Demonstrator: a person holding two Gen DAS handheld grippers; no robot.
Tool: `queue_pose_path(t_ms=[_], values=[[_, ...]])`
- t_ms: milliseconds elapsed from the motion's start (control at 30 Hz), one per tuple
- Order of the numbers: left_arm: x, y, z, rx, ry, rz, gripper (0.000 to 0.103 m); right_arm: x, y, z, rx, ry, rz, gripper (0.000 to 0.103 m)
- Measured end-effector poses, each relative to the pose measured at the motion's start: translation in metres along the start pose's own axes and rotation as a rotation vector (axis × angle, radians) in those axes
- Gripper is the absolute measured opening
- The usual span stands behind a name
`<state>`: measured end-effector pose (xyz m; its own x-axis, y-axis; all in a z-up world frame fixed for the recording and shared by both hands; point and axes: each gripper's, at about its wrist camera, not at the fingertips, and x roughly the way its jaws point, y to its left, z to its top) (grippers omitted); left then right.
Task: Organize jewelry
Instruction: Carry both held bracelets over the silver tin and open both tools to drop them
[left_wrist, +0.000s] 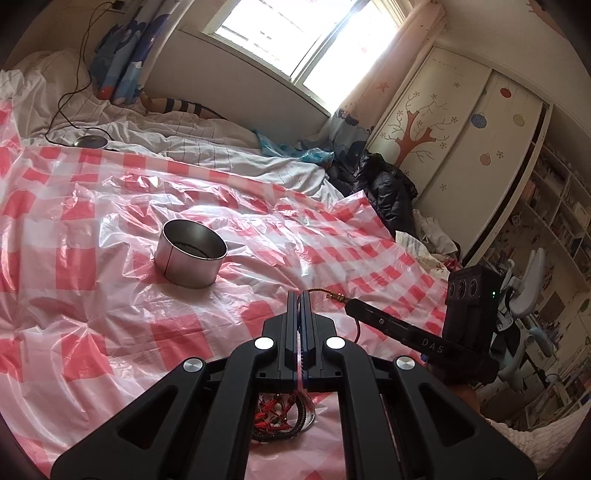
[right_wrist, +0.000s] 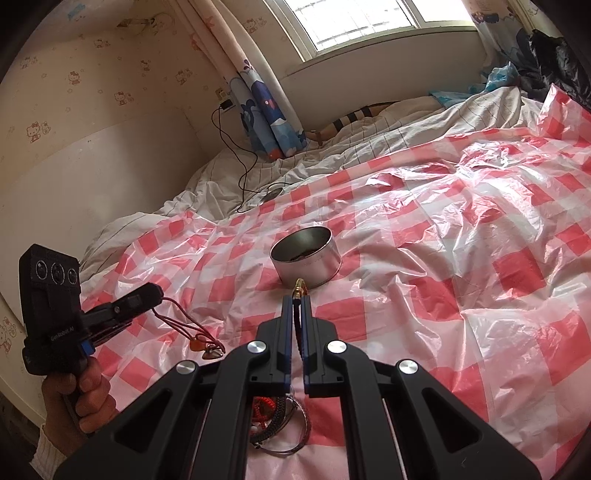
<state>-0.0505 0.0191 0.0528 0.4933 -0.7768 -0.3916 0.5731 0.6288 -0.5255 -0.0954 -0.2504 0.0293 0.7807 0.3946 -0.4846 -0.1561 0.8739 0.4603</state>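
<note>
**Words on the Two Grippers**

Only two bits of writing could be read. In the left wrist view, the right gripper had the white letters "DAS" printed along its black finger. More letters may have come after them, but the camera box hid that part. In the right wrist view, the left gripper had the small white words "GenRobot AI" on its black body, just under the camera box with three round lenses. The wallpaper had little cartoon cat pictures, but no words on it could be read.
</note>
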Motion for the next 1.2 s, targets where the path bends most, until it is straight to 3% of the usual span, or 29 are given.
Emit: queue_pose_path(t_ms=[200, 533, 833, 933, 1033, 1100, 1133, 1167, 1200], values=[[0.010, 0.010, 0.029, -0.027, -0.002, 0.043, 0.001, 0.012, -0.001, 0.026, 0.022, 0.004, 0.056, 0.005], [0.070, 0.036, 0.095, -0.050, -0.025, 0.080, 0.001, 0.058, -0.010, 0.083, 0.050, -0.007, 0.103, 0.005], [0.126, 0.071, 0.107, -0.096, -0.007, 0.098, 0.001, 0.112, -0.019, 0.109, 0.065, 0.017, 0.114, 0.005], [0.144, 0.083, 0.099, -0.092, 0.029, 0.155, 0.001, 0.128, -0.019, 0.112, 0.058, 0.035, 0.114, 0.005], [0.161, 0.094, 0.089, -0.065, 0.104, 0.270, 0.002, 0.142, -0.018, 0.110, 0.047, 0.058, 0.110, 0.005], [0.168, 0.099, 0.083, -0.049, 0.159, 0.336, 0.006, 0.152, -0.017, 0.107, 0.045, 0.080, 0.111, 0.005], [0.168, 0.101, 0.081, -0.044, 0.179, 0.365, 0.018, 0.156, -0.017, 0.106, 0.045, 0.090, 0.111, 0.005], [0.167, 0.102, 0.080, -0.045, 0.184, 0.384, 0.036, 0.161, -0.017, 0.105, 0.047, 0.100, 0.114, 0.005], [0.162, 0.101, 0.081, -0.045, 0.170, 0.393, 0.045, 0.165, -0.017, 0.103, 0.048, 0.111, 0.117, 0.005]])
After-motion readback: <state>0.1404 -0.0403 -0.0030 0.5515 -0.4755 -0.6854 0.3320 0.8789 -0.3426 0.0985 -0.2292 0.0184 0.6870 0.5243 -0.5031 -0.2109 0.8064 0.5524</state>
